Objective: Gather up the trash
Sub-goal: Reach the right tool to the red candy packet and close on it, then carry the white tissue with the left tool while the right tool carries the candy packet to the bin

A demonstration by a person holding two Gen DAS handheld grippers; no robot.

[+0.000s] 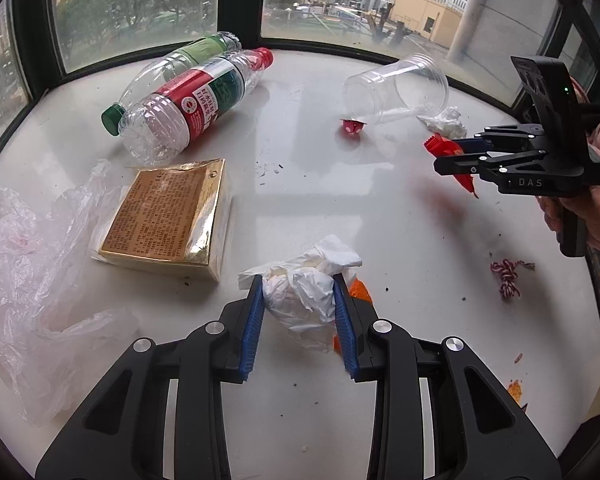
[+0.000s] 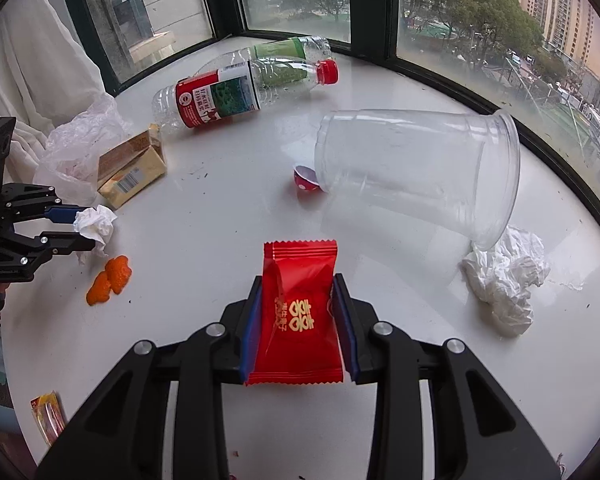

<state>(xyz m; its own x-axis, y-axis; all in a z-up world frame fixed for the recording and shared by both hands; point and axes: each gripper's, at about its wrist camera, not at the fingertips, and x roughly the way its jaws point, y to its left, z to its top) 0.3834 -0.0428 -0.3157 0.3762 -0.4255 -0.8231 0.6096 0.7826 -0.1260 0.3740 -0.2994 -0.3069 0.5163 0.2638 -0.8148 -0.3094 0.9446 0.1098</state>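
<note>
With my left gripper [image 1: 300, 304] clamping crumpled tissue [image 1: 304, 284] and my right gripper [image 2: 300, 320] pinching a red wrapper [image 2: 296, 312], I feared either light, slippery piece could slide from the jaws.

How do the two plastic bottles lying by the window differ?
The red-capped bottle wears a red and white label; the green-capped bottle wears a green one. The red-capped bottle lies nearer the grippers, the green-capped bottle behind it by the window. Their caps point opposite ways. Both are clear, lie on their sides and look empty.
</note>
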